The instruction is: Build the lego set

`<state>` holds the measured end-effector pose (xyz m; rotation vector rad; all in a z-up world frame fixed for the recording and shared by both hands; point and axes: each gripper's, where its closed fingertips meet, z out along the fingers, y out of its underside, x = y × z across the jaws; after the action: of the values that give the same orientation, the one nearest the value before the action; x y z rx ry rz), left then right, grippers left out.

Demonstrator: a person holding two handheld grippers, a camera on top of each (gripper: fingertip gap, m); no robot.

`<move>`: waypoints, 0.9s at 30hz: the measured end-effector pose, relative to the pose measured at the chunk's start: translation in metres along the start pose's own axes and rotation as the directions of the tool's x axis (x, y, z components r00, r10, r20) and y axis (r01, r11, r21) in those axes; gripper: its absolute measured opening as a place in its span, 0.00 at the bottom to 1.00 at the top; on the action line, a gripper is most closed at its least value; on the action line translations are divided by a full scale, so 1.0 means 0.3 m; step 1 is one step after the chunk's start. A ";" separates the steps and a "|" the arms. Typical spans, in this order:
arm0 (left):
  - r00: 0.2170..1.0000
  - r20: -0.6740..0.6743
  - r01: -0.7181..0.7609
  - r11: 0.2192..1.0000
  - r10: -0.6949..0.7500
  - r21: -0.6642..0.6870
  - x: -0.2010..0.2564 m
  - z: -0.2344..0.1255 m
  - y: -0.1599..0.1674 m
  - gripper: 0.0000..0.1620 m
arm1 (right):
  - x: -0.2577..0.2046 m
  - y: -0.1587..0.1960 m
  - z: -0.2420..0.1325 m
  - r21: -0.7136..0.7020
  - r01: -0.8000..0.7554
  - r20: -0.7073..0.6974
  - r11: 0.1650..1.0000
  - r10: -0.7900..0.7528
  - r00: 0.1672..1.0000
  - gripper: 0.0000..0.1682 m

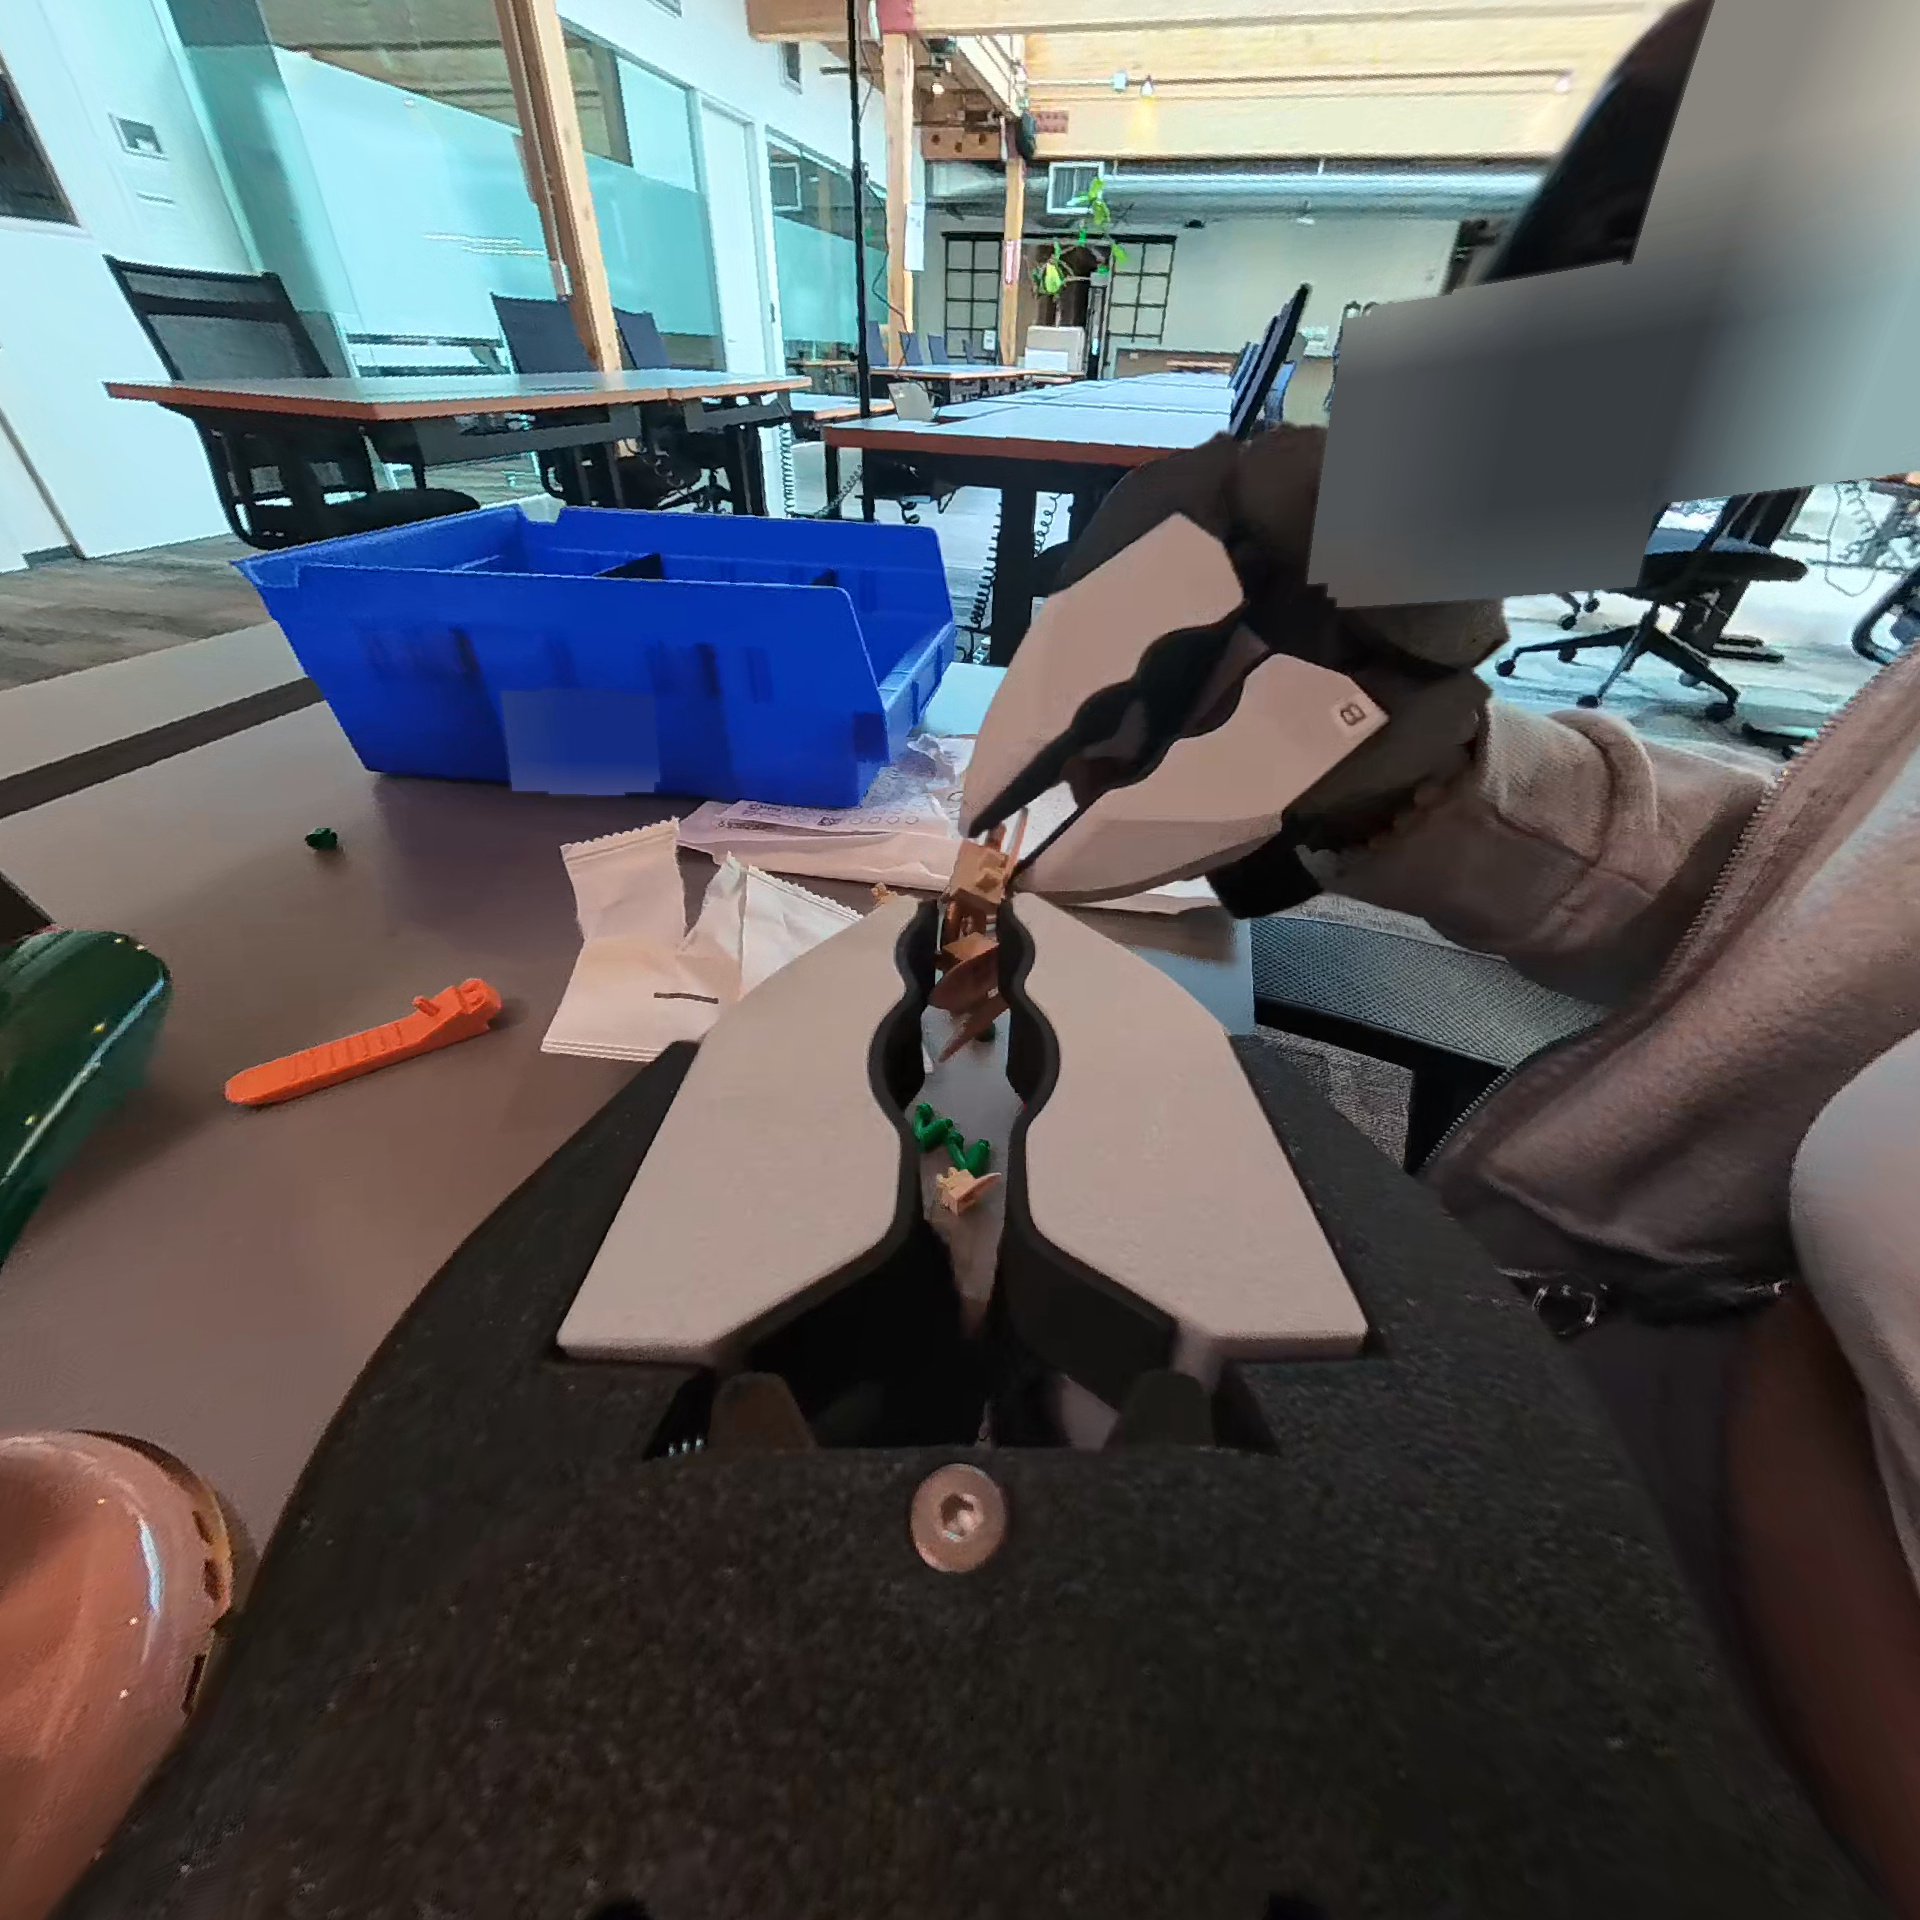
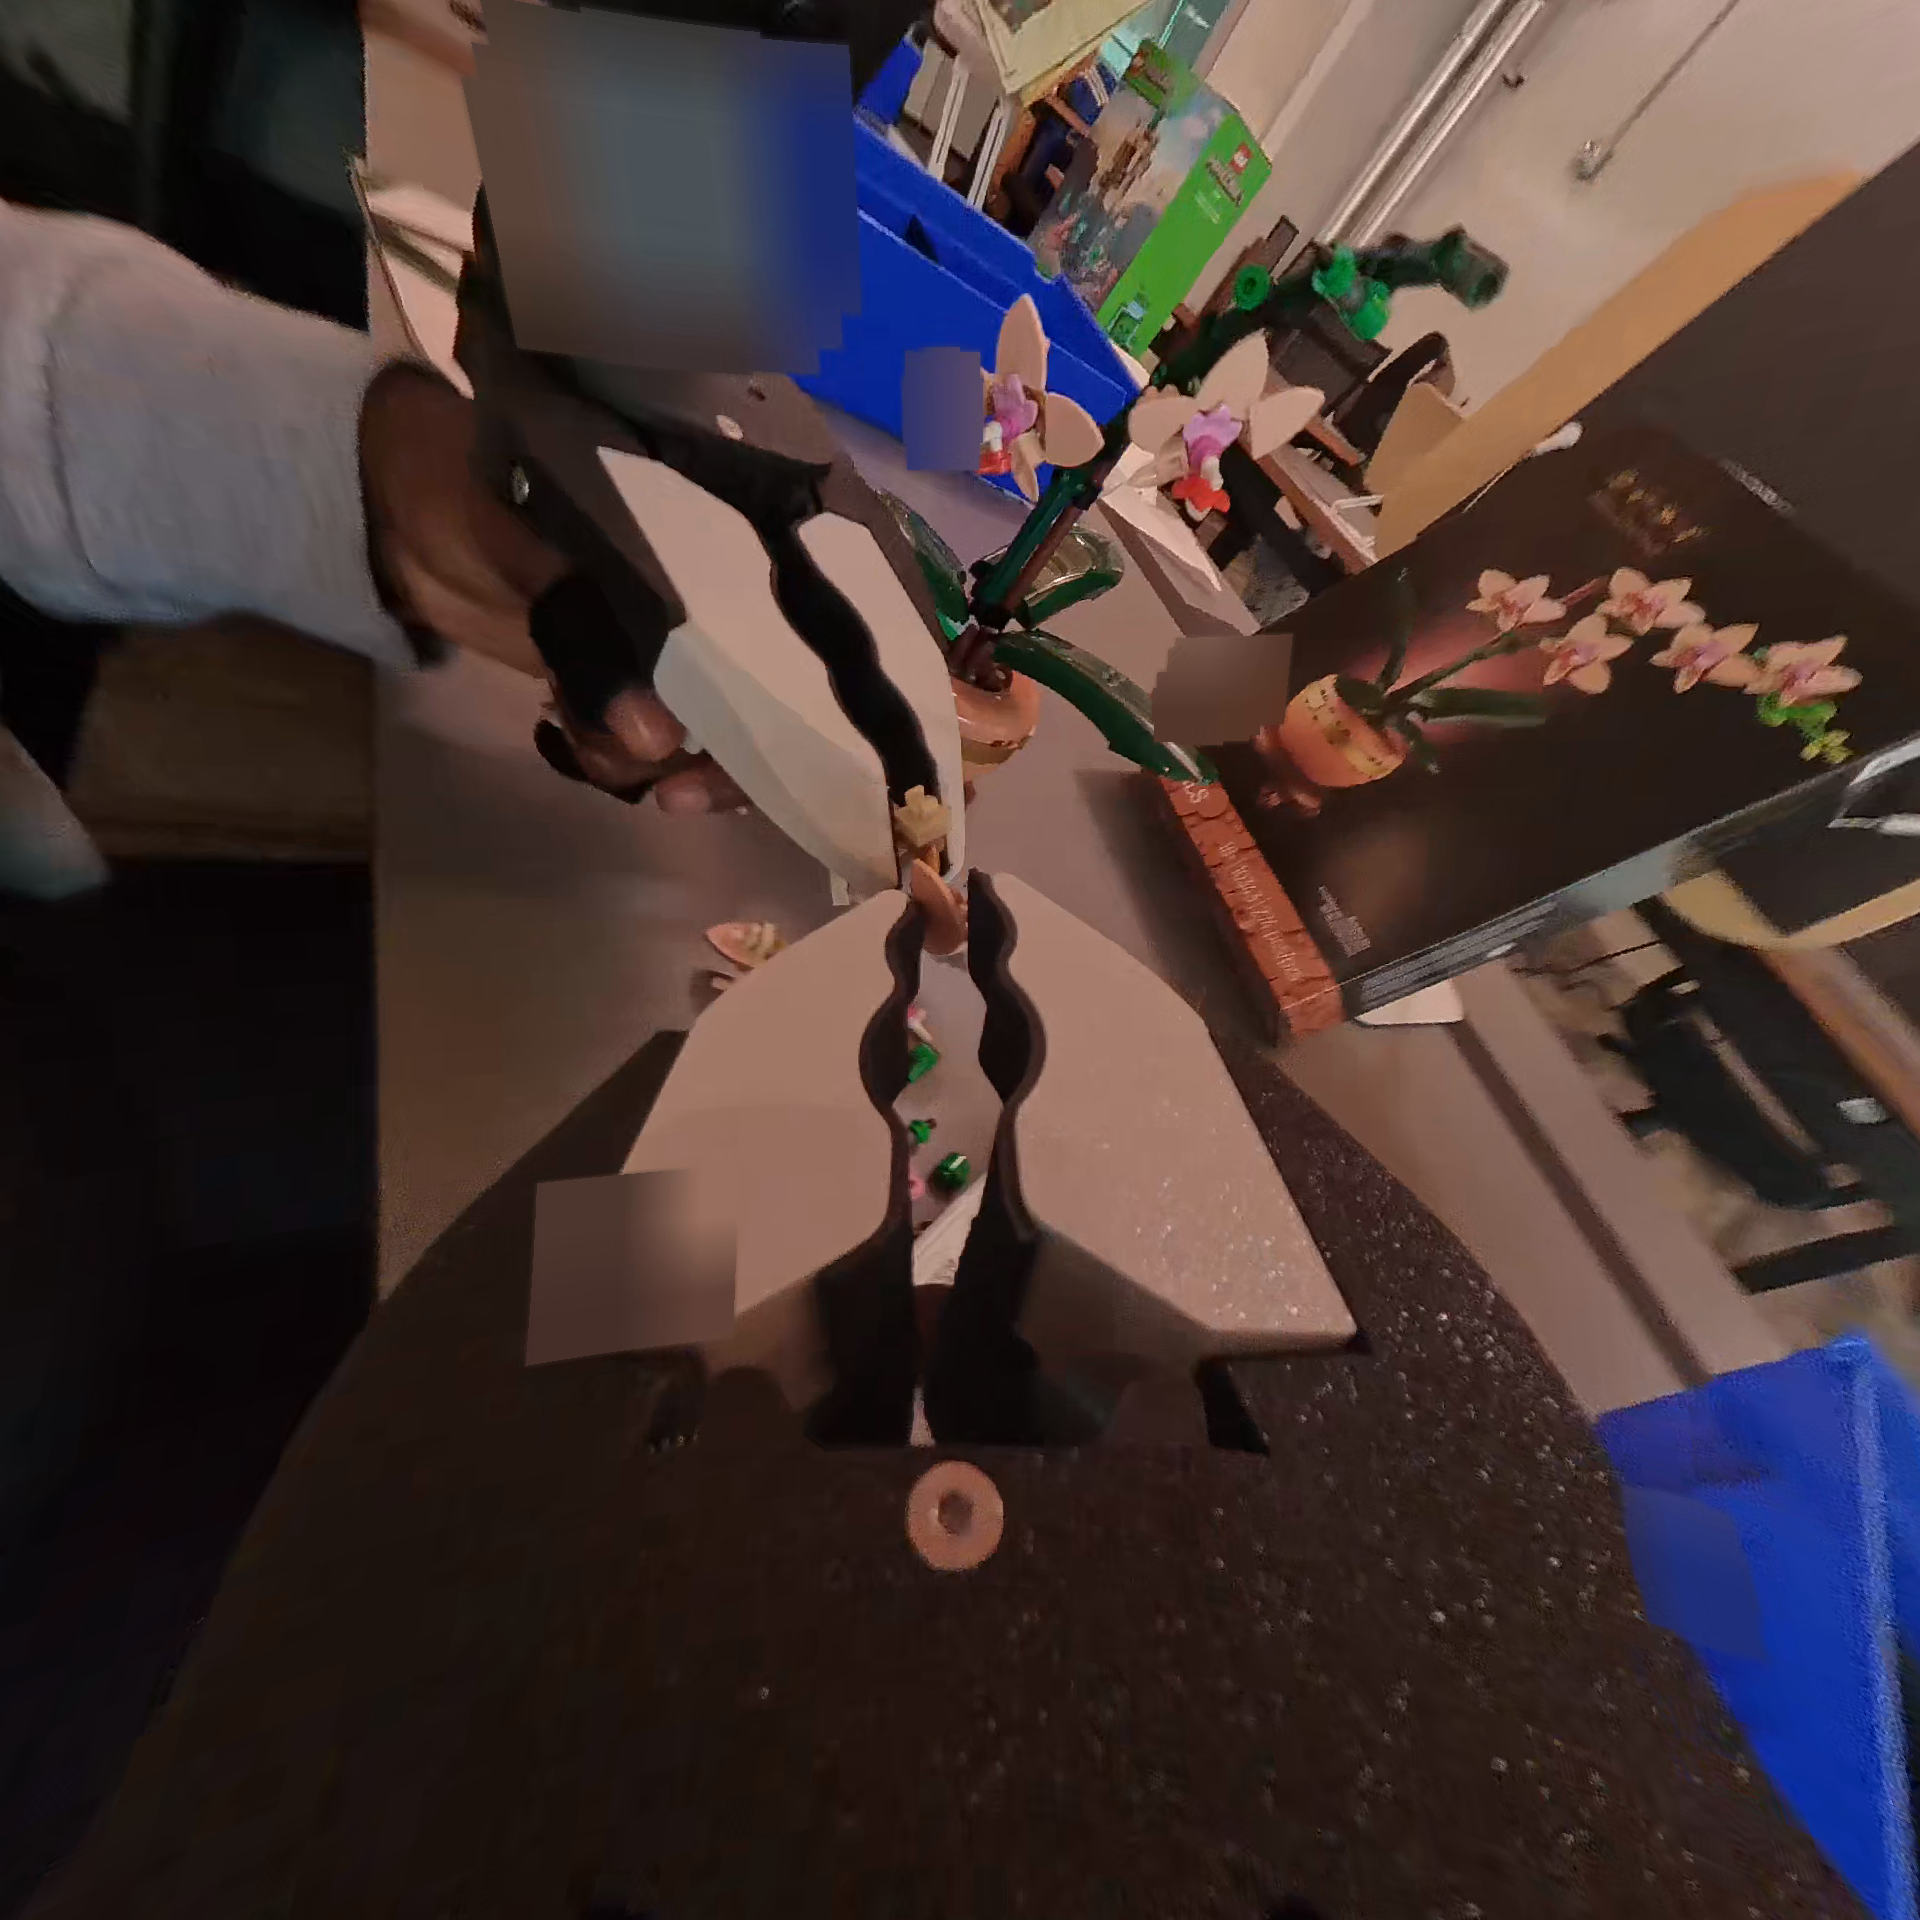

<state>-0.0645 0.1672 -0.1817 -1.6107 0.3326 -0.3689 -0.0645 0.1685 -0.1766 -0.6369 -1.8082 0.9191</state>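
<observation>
In the left wrist view my left gripper (image 1: 961, 920) is shut on a small tan flower sub-assembly (image 1: 966, 971), held above the table. My right gripper (image 1: 992, 847) comes in from the upper right, and its tips meet the top of that assembly. In the right wrist view my right gripper (image 2: 940, 899) is shut on a tan petal piece (image 2: 940, 914), which touches the tan part (image 2: 922, 816) in the left gripper (image 2: 925, 836). A part-built orchid (image 2: 1049, 499) with two flowers stands in its tan pot (image 2: 994, 717) behind.
A blue bin (image 1: 623, 644), white paper bags (image 1: 644, 935) and an orange brick separator (image 1: 364, 1044) lie on the dark table (image 1: 312, 914). Loose green pieces (image 1: 951, 1132) lie under my left gripper. The set's dark box (image 2: 1558, 748) stands at the right.
</observation>
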 end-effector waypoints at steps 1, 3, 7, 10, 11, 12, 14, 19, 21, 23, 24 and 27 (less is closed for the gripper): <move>1.000 0.003 0.016 1.000 -0.016 -0.001 -0.003 -0.001 -0.001 0.06 | 0.001 -0.003 0.002 -0.012 0.043 -0.007 0.999 -0.043 0.999 0.04; 0.998 0.005 0.069 0.997 -0.069 0.016 -0.010 -0.005 -0.009 0.06 | 0.003 -0.013 0.004 -0.022 0.127 -0.032 0.992 -0.127 0.991 0.03; 0.968 -0.039 0.250 0.964 -0.247 0.088 -0.022 -0.013 -0.031 0.06 | 0.014 -0.038 0.010 -0.028 0.253 -0.157 0.967 -0.254 0.954 0.03; 0.932 -0.076 0.362 0.921 -0.354 0.142 -0.026 -0.017 -0.052 0.06 | 0.021 -0.055 0.006 0.001 0.271 -0.243 0.962 -0.263 0.934 0.03; 0.922 -0.084 0.386 0.909 -0.377 0.157 -0.026 -0.018 -0.058 0.06 | 0.021 -0.060 0.004 0.013 0.277 -0.270 0.961 -0.264 0.926 0.03; 0.912 -0.091 0.410 0.895 -0.400 0.175 -0.028 -0.021 -0.066 0.06 | 0.020 -0.065 0.002 0.022 0.289 -0.298 0.957 -0.269 0.916 0.02; 0.887 -0.113 0.462 0.860 -0.448 0.219 -0.036 -0.032 -0.086 0.06 | 0.015 -0.060 0.004 0.002 0.329 -0.337 0.944 -0.309 0.889 0.00; 0.900 -0.094 0.436 0.876 -0.426 0.204 -0.039 -0.031 -0.072 0.06 | 0.002 -0.051 0.021 0.072 0.211 -0.301 0.975 -0.180 0.936 0.00; 0.899 -0.083 0.437 0.877 -0.429 0.200 -0.051 -0.034 -0.063 0.06 | 0.011 -0.027 0.021 0.094 0.101 -0.253 0.991 -0.074 0.965 0.00; 0.900 -0.066 0.436 0.878 -0.431 0.200 -0.067 -0.040 -0.055 0.06 | 0.000 0.034 0.031 0.059 -0.078 -0.127 0.995 0.085 0.988 0.00; 0.900 -0.058 0.435 0.878 -0.433 0.197 -0.074 -0.042 -0.050 0.06 | 0.001 0.083 0.037 -0.001 -0.189 -0.080 0.982 0.188 0.979 0.00; 0.899 -0.044 0.435 0.878 -0.435 0.200 -0.089 -0.049 -0.043 0.06 | -0.030 0.223 0.051 -0.236 -0.412 0.034 0.880 0.431 0.902 0.01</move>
<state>-0.0952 0.1664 -0.1689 -1.4714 -0.0786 -0.7223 -0.0737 0.1956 -0.2397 -1.1880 -1.9011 1.0465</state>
